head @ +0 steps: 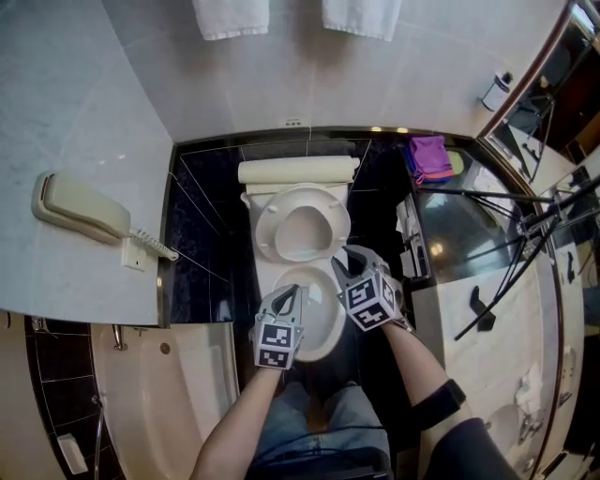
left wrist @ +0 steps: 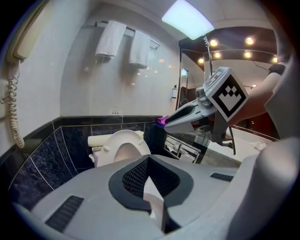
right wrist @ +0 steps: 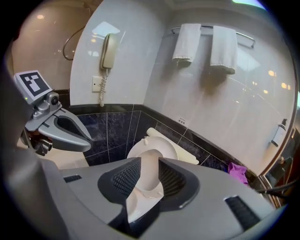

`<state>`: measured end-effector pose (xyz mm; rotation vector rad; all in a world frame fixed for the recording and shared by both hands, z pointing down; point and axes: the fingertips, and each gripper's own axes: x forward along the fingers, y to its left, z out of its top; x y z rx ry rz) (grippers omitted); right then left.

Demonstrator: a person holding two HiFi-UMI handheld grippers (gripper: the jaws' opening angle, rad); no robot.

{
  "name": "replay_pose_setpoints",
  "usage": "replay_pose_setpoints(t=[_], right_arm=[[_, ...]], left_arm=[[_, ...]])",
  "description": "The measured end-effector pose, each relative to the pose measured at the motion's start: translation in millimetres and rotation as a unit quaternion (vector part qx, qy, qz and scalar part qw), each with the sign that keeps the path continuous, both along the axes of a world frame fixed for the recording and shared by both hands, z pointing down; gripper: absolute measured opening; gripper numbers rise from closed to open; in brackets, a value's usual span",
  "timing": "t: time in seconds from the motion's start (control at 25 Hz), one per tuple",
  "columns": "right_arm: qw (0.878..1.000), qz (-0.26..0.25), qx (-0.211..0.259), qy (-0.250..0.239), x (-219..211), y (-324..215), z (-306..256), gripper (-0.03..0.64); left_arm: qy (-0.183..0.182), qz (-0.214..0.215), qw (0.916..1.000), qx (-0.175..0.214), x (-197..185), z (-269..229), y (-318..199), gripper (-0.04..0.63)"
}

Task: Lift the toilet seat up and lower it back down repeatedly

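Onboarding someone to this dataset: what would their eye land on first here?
The white toilet seat, standing raised at centre behind the open bowl. Nearer the camera, the left gripper and right gripper hover above the bowl, right jaws apart and empty. A purple cloth lies on the counter at right.

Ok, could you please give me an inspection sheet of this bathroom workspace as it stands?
Surface: white toilet bowl, uncovered.
Job's things: toilet seat raised, tilted back toward the lid.
Clutter: purple cloth on the counter beside the toilet.
Grippers: left gripper shut, empty; right gripper open, nothing between its jaws; both above the bowl.
Cables: coiled phone cord running from the wall phone.
Surroundings: two white towels on the wall, bathtub at lower left.
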<state>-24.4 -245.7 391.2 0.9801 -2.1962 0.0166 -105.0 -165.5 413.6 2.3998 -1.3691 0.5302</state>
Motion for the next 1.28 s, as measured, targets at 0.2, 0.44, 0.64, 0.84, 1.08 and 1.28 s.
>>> replay_pose_setpoints(t=[0.2,0.44,0.64,0.84,1.08,1.28], right_arm=[[0.996,-0.057,0.019,0.065,-22.3,-62.1,21.5,0.149],[0.984,-0.122,0.044,0.121,-40.3,-139.8,46.3,0.175],[0.972,-0.177,0.06,0.143,-58.0,-192.3,71.0,0.175],[0.955,-0.239,0.065,0.166,-76.2,-212.3,93.9,0.144],[0.939,-0.276,0.068,0.193,-81.7,-219.1,109.2,0.089],[0.937,-0.281,0.067,0.196,-81.2,-217.0,108.6,0.085]], left_arm=[[0.0,-0.012,0.9999,-0.01,-9.4,19.7,-40.7,-0.012],[-0.008,-0.039,0.999,-0.019,-1.8,44.0,-94.0,-0.012],[-0.006,-0.074,0.9969,-0.027,9.6,69.0,-133.6,-0.012],[-0.006,-0.107,0.9932,-0.046,11.0,98.3,-158.5,-0.012],[0.001,-0.123,0.9906,-0.06,12.6,116.3,-171.8,-0.012],[-0.002,-0.123,0.9902,-0.066,12.7,120.6,-171.5,-0.012]])
